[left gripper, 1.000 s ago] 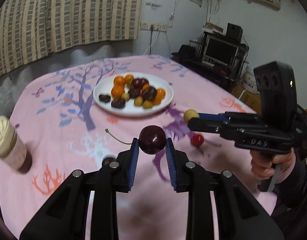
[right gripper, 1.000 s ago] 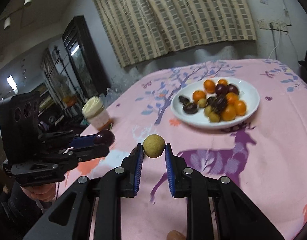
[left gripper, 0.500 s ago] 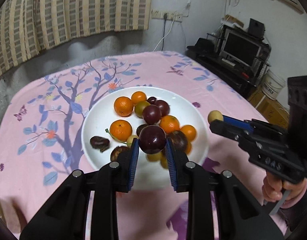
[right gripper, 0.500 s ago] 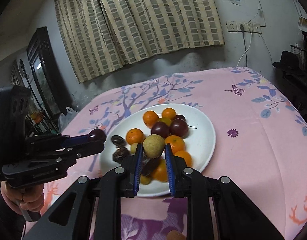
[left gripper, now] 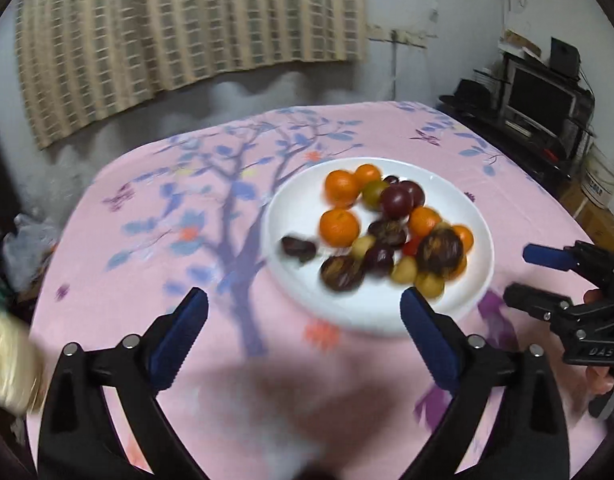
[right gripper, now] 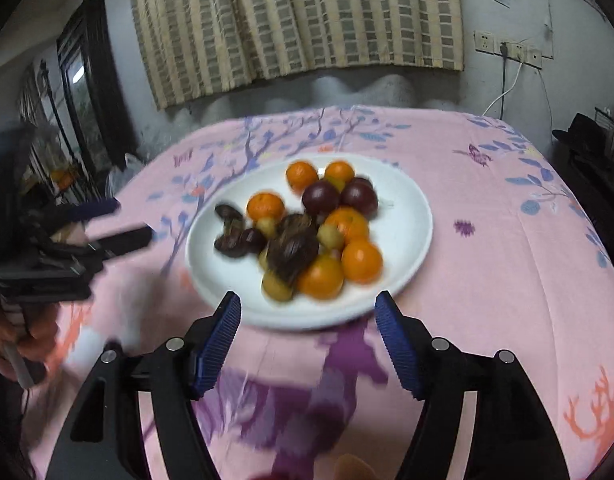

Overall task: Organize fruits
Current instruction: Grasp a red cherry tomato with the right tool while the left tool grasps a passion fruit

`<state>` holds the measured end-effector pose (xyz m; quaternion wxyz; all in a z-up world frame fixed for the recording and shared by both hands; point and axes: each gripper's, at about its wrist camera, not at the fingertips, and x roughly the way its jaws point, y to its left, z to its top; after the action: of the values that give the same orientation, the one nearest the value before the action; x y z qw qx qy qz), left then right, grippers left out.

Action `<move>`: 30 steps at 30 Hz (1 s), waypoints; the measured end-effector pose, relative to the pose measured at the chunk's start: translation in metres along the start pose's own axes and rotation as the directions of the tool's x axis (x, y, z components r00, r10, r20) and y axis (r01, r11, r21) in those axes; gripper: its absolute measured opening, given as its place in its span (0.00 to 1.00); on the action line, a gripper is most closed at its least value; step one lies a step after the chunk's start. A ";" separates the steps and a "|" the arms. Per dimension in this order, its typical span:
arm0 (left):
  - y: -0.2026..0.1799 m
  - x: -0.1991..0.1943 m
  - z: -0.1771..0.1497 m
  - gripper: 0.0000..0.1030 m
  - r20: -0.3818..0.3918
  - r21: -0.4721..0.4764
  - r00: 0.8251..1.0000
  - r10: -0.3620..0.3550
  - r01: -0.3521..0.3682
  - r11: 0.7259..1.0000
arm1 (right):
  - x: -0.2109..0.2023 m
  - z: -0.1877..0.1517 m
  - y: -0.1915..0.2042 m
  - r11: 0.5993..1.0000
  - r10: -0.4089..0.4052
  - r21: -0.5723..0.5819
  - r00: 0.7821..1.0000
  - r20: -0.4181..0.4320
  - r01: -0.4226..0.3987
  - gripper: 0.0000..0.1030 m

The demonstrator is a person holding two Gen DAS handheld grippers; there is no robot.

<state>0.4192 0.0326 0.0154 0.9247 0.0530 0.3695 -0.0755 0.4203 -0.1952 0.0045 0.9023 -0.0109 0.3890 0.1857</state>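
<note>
A white plate (left gripper: 299,216) on the pink tablecloth holds a pile of fruit: oranges (left gripper: 339,227), dark plums (left gripper: 396,201), yellow-green fruits (left gripper: 404,270) and dark wrinkled ones (left gripper: 439,249). My left gripper (left gripper: 303,312) is open and empty, back from the plate's near rim. My right gripper (right gripper: 307,320) is open and empty, at the near rim of the plate (right gripper: 407,220). Oranges (right gripper: 361,261) and plums (right gripper: 320,197) show in the right wrist view too. Each gripper shows in the other's view, at the far right (left gripper: 535,276) and far left (right gripper: 119,222).
A cream-topped jar (left gripper: 7,364) stands at the table's left edge. A TV stand (left gripper: 547,104) and a white bucket (left gripper: 599,180) are beyond the right edge. A curtained wall lies behind the table. A small orange-tan fruit (right gripper: 353,466) lies near the front edge.
Both grippers have opened and pulled back from over the plate. The dark plum and the yellow-green fruit they held are no longer between the fingers.
</note>
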 end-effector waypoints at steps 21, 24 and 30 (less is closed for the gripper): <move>0.032 -0.046 -0.128 0.95 -0.046 -0.244 0.998 -0.031 0.019 0.969 | -0.026 -0.096 0.042 0.990 -0.095 -0.117 0.989 -0.114 0.081 0.58; 0.027 -0.046 -0.128 0.95 -0.046 -0.230 0.998 -0.030 0.018 0.973 | -0.023 -0.098 0.044 0.988 -0.101 -0.132 0.987 -0.128 0.083 0.31; 0.005 -0.039 -0.128 0.92 -0.039 -0.136 0.998 -0.045 0.039 0.990 | -0.032 -0.095 0.042 0.991 -0.077 -0.112 0.994 -0.082 0.067 0.30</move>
<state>0.3055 0.0609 -0.0493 0.9163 -0.0160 0.3943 -0.0687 0.3198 -0.1818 -0.0337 0.8887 -0.0824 0.4163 0.1733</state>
